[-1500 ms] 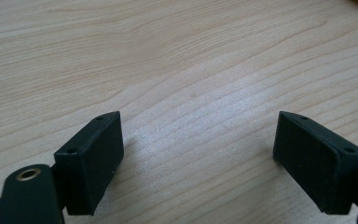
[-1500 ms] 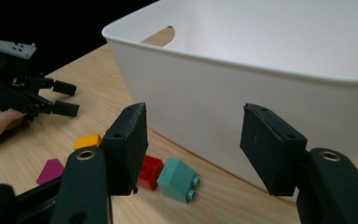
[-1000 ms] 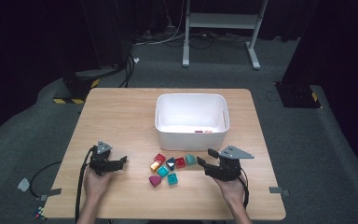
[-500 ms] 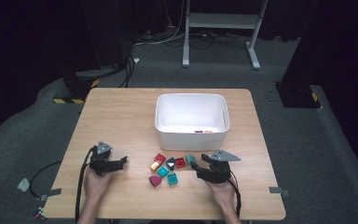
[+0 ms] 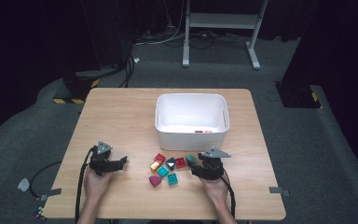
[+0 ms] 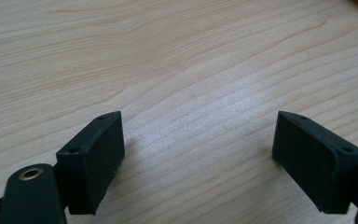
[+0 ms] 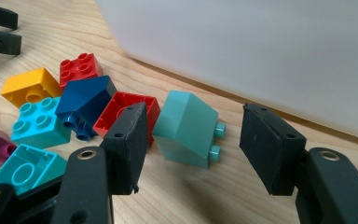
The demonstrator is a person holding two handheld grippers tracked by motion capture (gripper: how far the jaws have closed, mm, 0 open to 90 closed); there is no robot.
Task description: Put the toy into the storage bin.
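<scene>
Now straddling the pale green block (image 7: 186, 128) with right gripper (image 5: 196, 167) jaws wide, nothing pinched yet, block lying on the table (image 5: 121, 112) just beside the white bin (image 5: 192, 116), six more blocks waiting, left gripper (image 5: 121, 161) idle, gaping.

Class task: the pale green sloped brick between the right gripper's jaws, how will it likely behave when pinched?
The pale green sloped brick looks like rigid plastic, so probably stiff and light. Its smooth slanted face may slip from the right gripper. Lying on its side, it seems unlikely to roll.

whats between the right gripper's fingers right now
The pale teal sloped brick lies between the right gripper fingers, not yet pinched, as the right gripper view shows.
</scene>
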